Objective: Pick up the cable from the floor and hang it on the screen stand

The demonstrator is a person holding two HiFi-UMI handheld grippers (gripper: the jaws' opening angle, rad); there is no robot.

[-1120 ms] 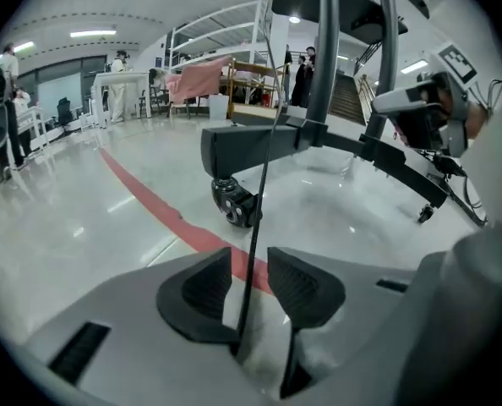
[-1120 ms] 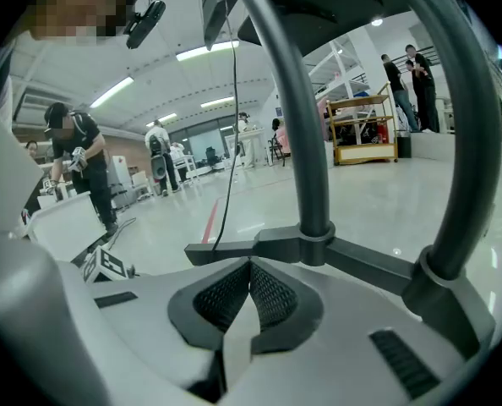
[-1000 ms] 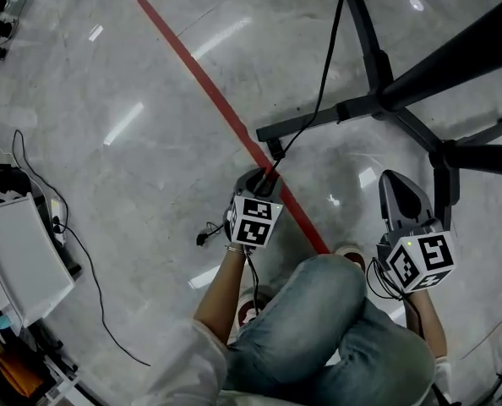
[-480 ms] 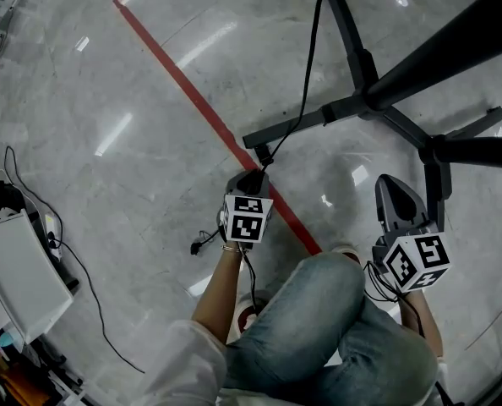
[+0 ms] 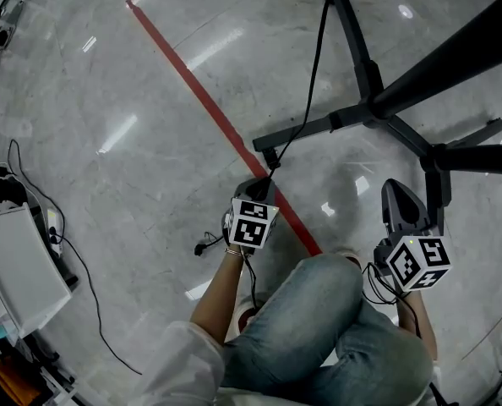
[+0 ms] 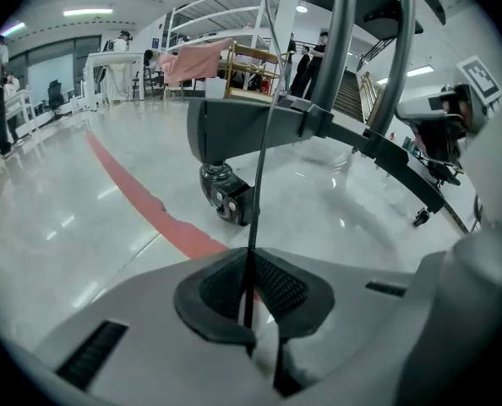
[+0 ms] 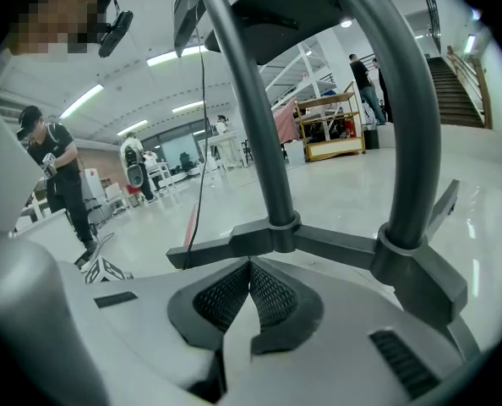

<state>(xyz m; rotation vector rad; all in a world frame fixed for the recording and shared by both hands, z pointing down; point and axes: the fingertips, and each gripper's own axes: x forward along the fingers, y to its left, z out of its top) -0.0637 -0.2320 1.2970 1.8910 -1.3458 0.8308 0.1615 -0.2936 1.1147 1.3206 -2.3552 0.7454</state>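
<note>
The cable (image 5: 316, 66) is rising from the near floor beside the red tape (image 5: 192, 87), and the left gripper (image 5: 264, 180), whose jaws have just been closing, is clamping it. The right gripper (image 5: 401, 194) is idling with its jaws together and nothing in them. The pick-up looks under way; next comes lifting the cable onto the screen stand (image 5: 378, 100).

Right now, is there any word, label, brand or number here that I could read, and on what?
None can be read.
The left marker cube and the right marker cube show only black-and-white square patterns, no letters.
The white box at the left edge is too small to tell.
</note>
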